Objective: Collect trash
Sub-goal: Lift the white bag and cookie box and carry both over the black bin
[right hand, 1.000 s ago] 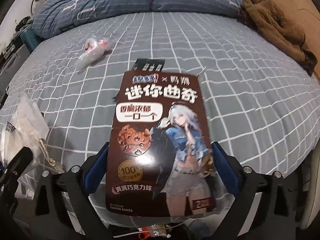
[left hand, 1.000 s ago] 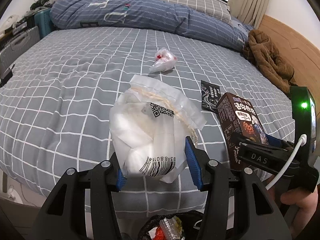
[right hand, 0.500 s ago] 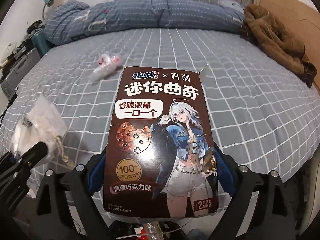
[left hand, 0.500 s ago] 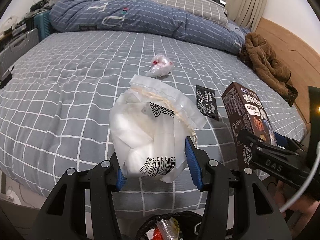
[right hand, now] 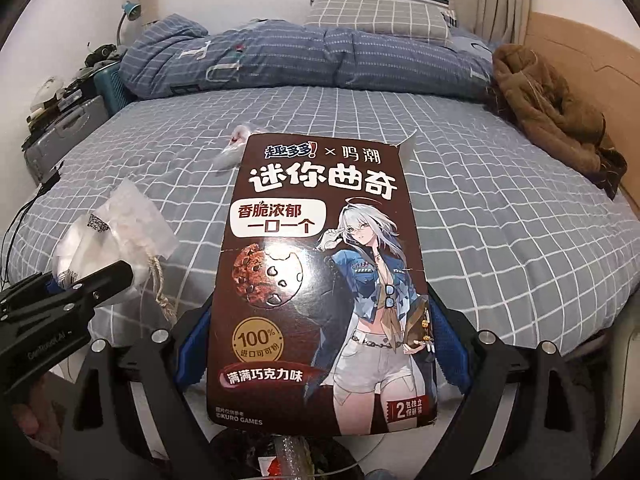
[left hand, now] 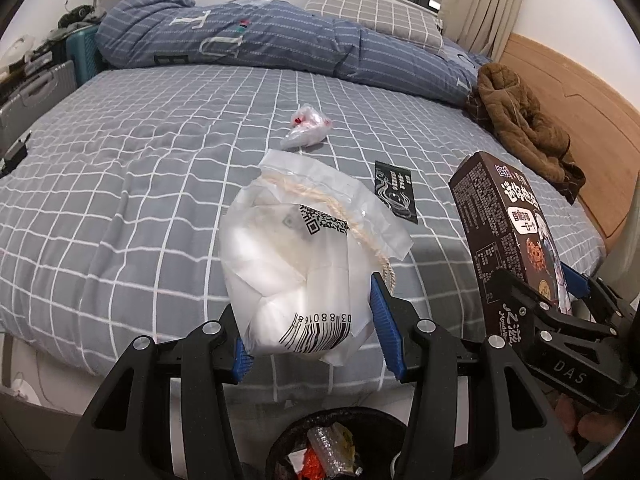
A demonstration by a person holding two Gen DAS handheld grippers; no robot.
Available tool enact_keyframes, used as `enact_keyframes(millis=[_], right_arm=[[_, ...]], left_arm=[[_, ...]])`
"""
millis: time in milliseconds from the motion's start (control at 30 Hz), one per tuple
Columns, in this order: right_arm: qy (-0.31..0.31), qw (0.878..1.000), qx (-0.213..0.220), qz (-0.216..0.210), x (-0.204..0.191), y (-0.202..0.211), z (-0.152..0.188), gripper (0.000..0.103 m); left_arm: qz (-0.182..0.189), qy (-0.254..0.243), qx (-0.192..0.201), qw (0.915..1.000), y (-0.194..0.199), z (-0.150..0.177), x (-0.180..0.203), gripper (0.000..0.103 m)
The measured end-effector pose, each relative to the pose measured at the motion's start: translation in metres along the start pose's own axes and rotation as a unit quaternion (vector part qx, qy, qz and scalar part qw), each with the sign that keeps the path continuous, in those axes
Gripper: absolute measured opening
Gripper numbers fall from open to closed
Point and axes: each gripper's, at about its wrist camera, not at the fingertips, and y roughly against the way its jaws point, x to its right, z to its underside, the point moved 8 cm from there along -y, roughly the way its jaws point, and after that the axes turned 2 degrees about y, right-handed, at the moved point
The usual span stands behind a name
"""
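White plastic bag [left hand: 298, 268] clamped in left gripper [left hand: 312, 332]; brown cookie box [right hand: 320, 276] pinched upright in right gripper [right hand: 316, 344]. Bin [left hand: 336, 446] below at 6 o'clock. Grey checked bed [left hand: 140, 168] ahead; wrapper [left hand: 306, 128], black sachet [left hand: 396, 192] at 12.

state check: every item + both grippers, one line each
left gripper: shut on white plastic bag
white plastic bag: held above trash bin
right gripper: shut on cookie box
cookie box: held upright, top flap open
trash bin: below grippers, holds trash
clear wrapper: lying on bed
black sachet: flat on bed
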Motion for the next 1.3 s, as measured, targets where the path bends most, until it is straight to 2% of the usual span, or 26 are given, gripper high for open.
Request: enact_keyframes(millis=[433,833,1300], right_arm=[[0.008,1.000,0.001,-0.009,-0.006,0.025,0.035,0.087],[0.012,1.000,-0.020,-0.015,-0.012,0.041,0.080,0.087],[0.012,0.998,-0.059,-0.009,-0.005,0.053,0.133,0.087]], left_arm=[[0.007,0.000,-0.010,0.9999,0.022,0.042,0.006,0.049],[0.003,-0.002,-0.022,0.9997,0.035,0.077,0.007,0.049],[-0.007,-0.002,-0.057,0.9984,0.039,0.130,0.000,0.049]])
